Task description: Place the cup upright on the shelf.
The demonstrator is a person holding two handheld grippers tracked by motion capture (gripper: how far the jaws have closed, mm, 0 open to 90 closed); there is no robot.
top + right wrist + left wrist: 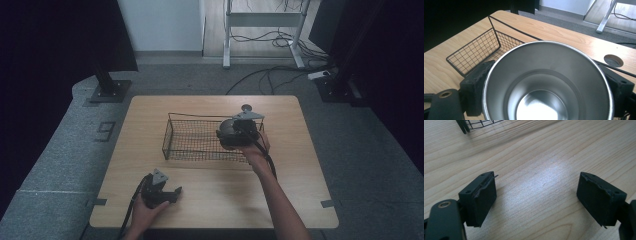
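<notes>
A shiny steel cup (546,82) fills the right gripper view, its mouth facing the camera, with the black pads (475,85) pressed on its two sides. In the high view my right gripper (234,135) holds this cup (226,129) over the right end of a black wire basket (190,150), which stands in the middle of the wooden table (215,200). The basket (477,50) looks empty. My left gripper (172,194) rests on the table near the front left. Its jaws stand wide apart over bare wood (536,197), with nothing between them.
A round cable hole (246,107) sits in the table just behind the basket. A corner of the basket (477,123) shows at the top of the left gripper view. On the floor beyond are a white desk frame (265,20), cables (280,75) and black stand bases (110,90).
</notes>
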